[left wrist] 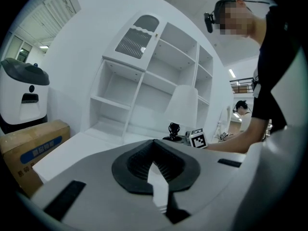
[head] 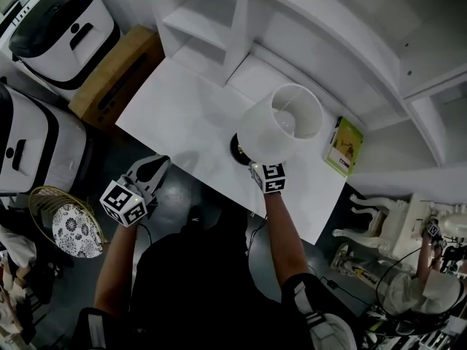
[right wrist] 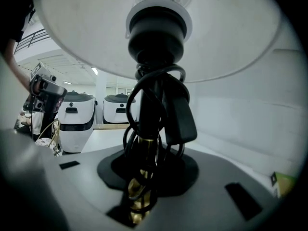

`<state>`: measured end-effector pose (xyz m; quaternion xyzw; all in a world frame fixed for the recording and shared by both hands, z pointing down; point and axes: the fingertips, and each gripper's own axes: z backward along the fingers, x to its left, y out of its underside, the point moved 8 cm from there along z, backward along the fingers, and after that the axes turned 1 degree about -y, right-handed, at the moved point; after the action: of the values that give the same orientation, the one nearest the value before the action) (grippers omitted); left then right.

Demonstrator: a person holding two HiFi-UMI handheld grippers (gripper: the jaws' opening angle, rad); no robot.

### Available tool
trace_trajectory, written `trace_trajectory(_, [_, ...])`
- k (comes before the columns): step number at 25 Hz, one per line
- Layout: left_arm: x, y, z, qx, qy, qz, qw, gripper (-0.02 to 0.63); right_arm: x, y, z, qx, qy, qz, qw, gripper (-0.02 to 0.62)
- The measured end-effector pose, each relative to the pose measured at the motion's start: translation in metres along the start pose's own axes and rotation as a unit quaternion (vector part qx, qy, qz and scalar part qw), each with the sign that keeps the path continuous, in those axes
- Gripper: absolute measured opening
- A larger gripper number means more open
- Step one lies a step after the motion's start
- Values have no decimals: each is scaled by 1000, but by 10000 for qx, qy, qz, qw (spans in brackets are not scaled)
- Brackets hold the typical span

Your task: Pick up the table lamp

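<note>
The table lamp has a white shade (head: 281,122), a black base (head: 237,147) and a brass stem (right wrist: 143,146) wound with black cord. It is over the white table (head: 182,115); whether its base touches the table I cannot tell. My right gripper (head: 255,165) reaches under the shade and is shut on the stem (right wrist: 140,196). My left gripper (head: 157,165) hangs at the table's near edge, well left of the lamp, shut with nothing in it (left wrist: 156,177). The left gripper view shows the lamp's shade (left wrist: 183,105) and the right gripper's marker cube (left wrist: 198,139) ahead.
A white shelf unit (head: 211,20) stands along the back of the table. A green book (head: 344,146) lies right of the lamp. A cardboard box (head: 117,75) and white appliances (head: 62,31) stand to the left, and a gold wire basket (head: 62,221) on the floor.
</note>
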<state>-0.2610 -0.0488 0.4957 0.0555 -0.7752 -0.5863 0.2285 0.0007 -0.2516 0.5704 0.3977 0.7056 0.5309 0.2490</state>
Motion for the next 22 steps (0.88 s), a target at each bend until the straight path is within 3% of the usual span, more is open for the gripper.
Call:
trace_trajectory(9, [-10, -22, -7, -260, 321, -139, 9990, 11, 6, -45, 22, 29, -12, 19, 10000, 100])
trace_trajectory(22, [5, -30, 7, -590, 240, -89, 9979, 11, 5, -87, 36, 169, 3, 85, 9998, 100])
